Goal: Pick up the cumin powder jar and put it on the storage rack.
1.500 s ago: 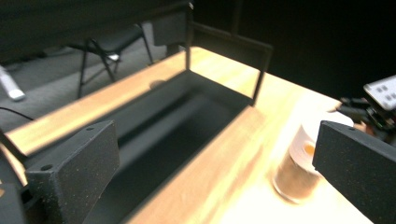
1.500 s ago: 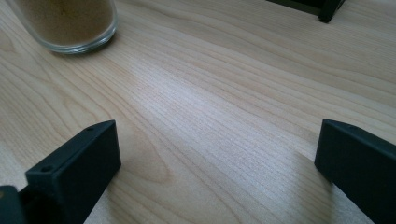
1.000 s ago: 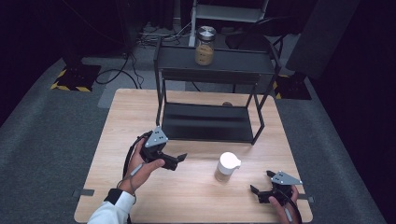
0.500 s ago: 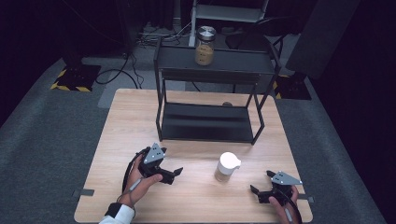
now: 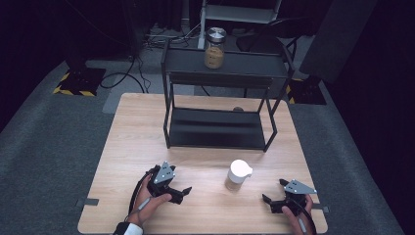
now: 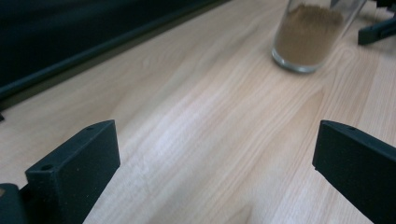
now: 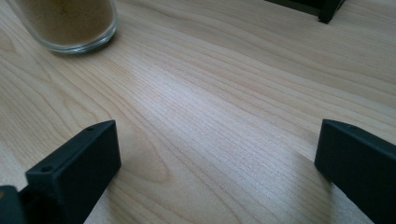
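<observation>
Grippers wait low, jar untouched between them.
Left gripper (image 5: pixel 182 192) and right gripper (image 5: pixel 272 201) both rest on the worktop (image 5: pixel 127 147) with jaws spread apart, empty. Between them stands the white-lidded jar (image 5: pixel 238 175) of brown powder, not yet grasped; a second jar (image 5: pixel 214 47) already sits atop the black shelf (image 5: pixel 222 68).
</observation>
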{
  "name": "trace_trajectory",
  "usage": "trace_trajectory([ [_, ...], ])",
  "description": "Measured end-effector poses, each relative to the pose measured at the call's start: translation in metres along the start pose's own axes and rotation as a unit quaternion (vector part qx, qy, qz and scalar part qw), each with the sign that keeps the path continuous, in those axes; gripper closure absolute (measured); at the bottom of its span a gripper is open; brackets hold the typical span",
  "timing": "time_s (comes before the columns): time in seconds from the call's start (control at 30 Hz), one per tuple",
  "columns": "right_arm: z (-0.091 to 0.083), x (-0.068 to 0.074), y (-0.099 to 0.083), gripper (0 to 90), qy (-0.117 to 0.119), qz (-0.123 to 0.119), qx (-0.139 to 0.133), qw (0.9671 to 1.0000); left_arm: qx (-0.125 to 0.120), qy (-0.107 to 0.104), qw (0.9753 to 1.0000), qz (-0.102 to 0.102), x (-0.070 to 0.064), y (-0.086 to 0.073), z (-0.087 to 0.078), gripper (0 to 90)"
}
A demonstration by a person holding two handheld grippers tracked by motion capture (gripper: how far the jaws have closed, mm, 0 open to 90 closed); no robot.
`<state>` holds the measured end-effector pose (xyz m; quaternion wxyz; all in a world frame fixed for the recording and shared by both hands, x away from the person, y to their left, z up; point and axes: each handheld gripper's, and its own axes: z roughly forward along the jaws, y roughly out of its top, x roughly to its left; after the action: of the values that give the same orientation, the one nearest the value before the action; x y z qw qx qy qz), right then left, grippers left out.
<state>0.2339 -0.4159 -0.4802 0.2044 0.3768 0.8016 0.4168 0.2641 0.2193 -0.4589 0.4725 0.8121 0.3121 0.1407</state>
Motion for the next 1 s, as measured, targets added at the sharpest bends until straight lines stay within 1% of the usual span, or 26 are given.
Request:
trace_trajectory([
  [0.13, 0.0, 0.0, 0.0, 0.1, 0.0, 0.0, 0.0, 1.0, -0.002, -0.005, 0.9999, -0.009, -0.002, -0.01, 0.003, 0.5],
  [0.17, 0.0, 0.0, 0.0, 0.1, 0.001, 0.001, 0.0, 1.0, 0.002, -0.007, 0.9999, -0.01, -0.003, -0.012, 0.005, 0.5],
  [0.3, 0.0, 0.0, 0.0, 0.1, 0.0, 0.0, 0.0, 1.0, 0.017, -0.01, 0.9998, -0.001, -0.006, -0.016, 0.009, 0.6],
  [0.33, 0.0, 0.0, 0.0, 0.1, 0.0, 0.0, 0.0, 1.0, 0.021, -0.007, 0.9997, 0.003, -0.008, -0.016, 0.009, 0.7],
  [0.47, 0.0, 0.0, 0.0, 0.1, 0.001, 0.0, 0.0, 1.0, 0.023, -0.013, 0.9996, -0.007, -0.007, -0.023, 0.01, 0.7],
  [0.53, 0.0, 0.0, 0.0, 0.1, 0.001, 0.001, 0.0, 1.0, 0.023, -0.013, 0.9997, 0.0, -0.01, -0.024, 0.01, 0.6],
  [0.67, 0.0, 0.0, 0.0, 0.1, 0.001, 0.0, 0.0, 1.0, 0.02, -0.014, 0.9997, 0.002, -0.011, -0.026, 0.01, 0.5],
  [0.73, 0.0, 0.0, 0.0, 0.1, 0.001, 0.0, 0.0, 1.0, 0.018, -0.011, 0.9998, 0.005, -0.013, -0.028, 0.01, 0.5],
  [0.8, 0.0, 0.0, 0.0, 0.1, 0.001, 0.0, 0.0, 1.0, 0.017, -0.004, 0.9997, 0.015, -0.016, -0.029, 0.01, 0.5],
  [0.87, 0.0, 0.0, 0.0, 0.1, 0.001, 0.0, 0.0, 1.0, 0.022, 0.006, 0.9992, 0.033, -0.022, -0.028, 0.011, 0.4],
  [0.9, 0.0, 0.0, 0.0, 0.1, 0.001, 0.0, 0.0, 1.0, 0.023, 0.005, 0.9991, 0.036, -0.022, -0.028, 0.012, 0.3],
  [1.0, 0.0, 0.0, 0.0, 0.1, 0.001, 0.0, 0.0, 1.0, 0.023, 0.005, 0.9991, 0.036, -0.022, -0.028, 0.012, 0.3],
])
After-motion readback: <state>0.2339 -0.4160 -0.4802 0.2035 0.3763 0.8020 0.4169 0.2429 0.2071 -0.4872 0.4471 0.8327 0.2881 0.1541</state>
